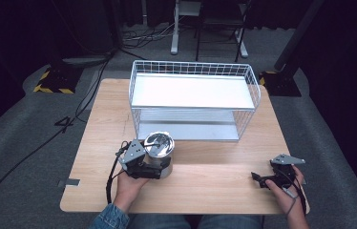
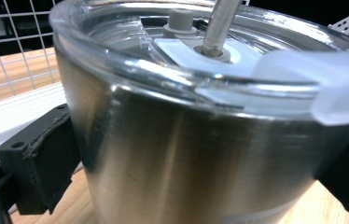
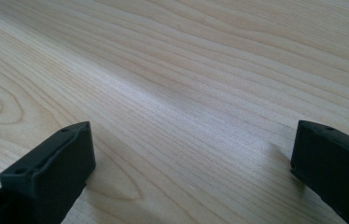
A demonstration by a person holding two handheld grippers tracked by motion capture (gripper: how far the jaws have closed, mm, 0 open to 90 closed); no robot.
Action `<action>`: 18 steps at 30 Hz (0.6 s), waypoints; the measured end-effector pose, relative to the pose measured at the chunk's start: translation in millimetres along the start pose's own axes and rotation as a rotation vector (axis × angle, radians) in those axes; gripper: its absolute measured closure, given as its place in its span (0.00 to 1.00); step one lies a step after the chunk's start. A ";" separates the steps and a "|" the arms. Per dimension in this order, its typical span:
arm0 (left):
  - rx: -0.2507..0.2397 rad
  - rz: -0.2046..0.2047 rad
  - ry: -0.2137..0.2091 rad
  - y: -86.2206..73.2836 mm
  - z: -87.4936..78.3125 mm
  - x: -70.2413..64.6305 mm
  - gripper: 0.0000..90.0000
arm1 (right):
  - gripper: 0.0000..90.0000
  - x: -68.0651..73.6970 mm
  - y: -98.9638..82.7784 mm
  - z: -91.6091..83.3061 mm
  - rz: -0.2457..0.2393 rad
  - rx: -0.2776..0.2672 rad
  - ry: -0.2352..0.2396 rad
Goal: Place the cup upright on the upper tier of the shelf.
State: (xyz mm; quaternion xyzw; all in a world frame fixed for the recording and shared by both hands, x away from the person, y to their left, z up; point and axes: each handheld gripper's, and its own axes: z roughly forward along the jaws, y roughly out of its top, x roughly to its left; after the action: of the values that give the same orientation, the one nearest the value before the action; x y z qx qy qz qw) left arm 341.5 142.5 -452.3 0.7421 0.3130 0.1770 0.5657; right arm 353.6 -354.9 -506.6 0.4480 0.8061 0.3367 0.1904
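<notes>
The left gripper (image 1: 153, 168) has its 2 jaws clamped around the steel tumbler (image 1: 159, 151) on the table, unlifted, wire shelf rack (image 1: 193, 98) just beyond; the right gripper (image 1: 262, 180) rests open.

Recording studio or lab setting: dark curtained surround, grey carpet (image 1: 14, 143), floor cables (image 1: 33, 152), hazard-striped stand base (image 1: 52, 81), lone wooden tabletop (image 1: 105, 119) carrying a wire rack (image 1: 193, 71).

one steel tumbler (image 1: 158, 147), one wire rack (image 1: 193, 100), one table (image 1: 205, 186)
</notes>
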 end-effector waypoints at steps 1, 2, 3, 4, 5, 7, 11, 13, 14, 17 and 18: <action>0.001 0.016 0.007 0.8 -0.7 -0.4 0.02 | 0.00 0.0 0.0 0.0 0.000 0.000 0.000; 0.002 0.025 0.013 1.3 -1.1 -0.6 0.02 | 0.00 0.1 0.0 0.0 0.000 0.000 0.000; 0.002 0.025 0.013 1.3 -1.1 -0.6 0.03 | 0.00 0.1 0.0 0.0 0.000 0.000 0.000; 0.005 0.037 0.024 2.2 -1.2 -2.7 0.03 | 0.00 0.2 0.0 -0.1 -0.001 -0.001 0.000; 0.005 0.037 0.024 2.2 -1.2 -2.7 0.03 | 0.00 0.2 0.0 -0.1 -0.001 -0.001 0.000; 0.009 0.050 0.031 4.2 -0.7 -4.2 0.04 | 0.01 0.5 -0.1 -0.1 -0.003 -0.002 -0.002; 0.012 0.019 0.021 5.9 -0.6 -3.6 0.04 | 0.01 0.4 0.0 -0.1 -0.002 -0.002 -0.002; 0.016 0.024 0.023 7.0 -0.6 -2.6 0.04 | 0.01 0.4 -0.1 -0.1 -0.002 -0.002 -0.002; 0.019 0.018 0.024 7.6 -0.4 -2.5 0.04 | 0.01 0.4 -0.1 -0.1 -0.002 -0.002 -0.002; 0.025 0.016 0.024 10.1 -1.0 -1.1 0.04 | 0.01 0.4 -0.1 -0.1 -0.003 -0.002 -0.002; 0.023 0.020 0.030 12.9 -2.3 -0.5 0.04 | 0.01 0.4 -0.1 -0.1 -0.003 -0.002 -0.002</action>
State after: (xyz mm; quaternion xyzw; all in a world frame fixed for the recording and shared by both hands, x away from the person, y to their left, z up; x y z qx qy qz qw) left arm 343.1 141.8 -439.4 0.7490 0.3161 0.1900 0.5505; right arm 353.2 -354.6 -506.6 0.4469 0.8061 0.3370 0.1921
